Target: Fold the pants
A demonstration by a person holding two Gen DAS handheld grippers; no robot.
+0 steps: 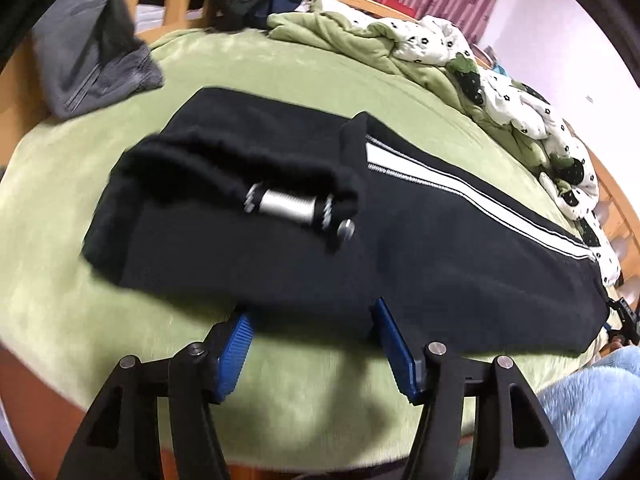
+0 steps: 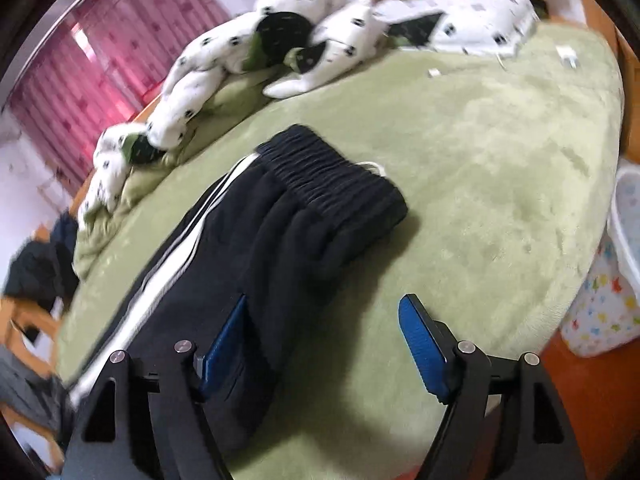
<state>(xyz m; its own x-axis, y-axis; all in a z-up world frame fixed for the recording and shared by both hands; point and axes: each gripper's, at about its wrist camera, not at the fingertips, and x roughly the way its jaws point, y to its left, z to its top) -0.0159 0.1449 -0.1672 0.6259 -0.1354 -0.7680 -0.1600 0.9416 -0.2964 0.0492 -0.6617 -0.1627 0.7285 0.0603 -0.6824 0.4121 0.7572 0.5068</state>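
Observation:
Black pants [image 1: 304, 248] with a white side stripe [image 1: 460, 196] lie folded lengthwise on the green bed cover [image 1: 280, 384]. Their cuffed leg ends [image 1: 224, 164] are toward the left in the left wrist view. My left gripper [image 1: 312, 316] stands open at the pants' near edge, its blue pads [image 1: 234, 352] apart and gripping nothing. In the right wrist view the ribbed waistband [image 2: 340, 184] lies ahead. My right gripper [image 2: 324, 304] is open over the pants [image 2: 248, 264]. Its left finger is above the cloth and its right finger above the bare cover [image 2: 480, 208].
A grey garment [image 1: 100, 64] lies at the far left of the bed. A rumpled green and white quilt [image 1: 480, 80] runs along the far side. A white patterned basket [image 2: 612, 280] stands off the bed's right edge. A light blue fuzzy sleeve [image 1: 592, 400] shows at lower right.

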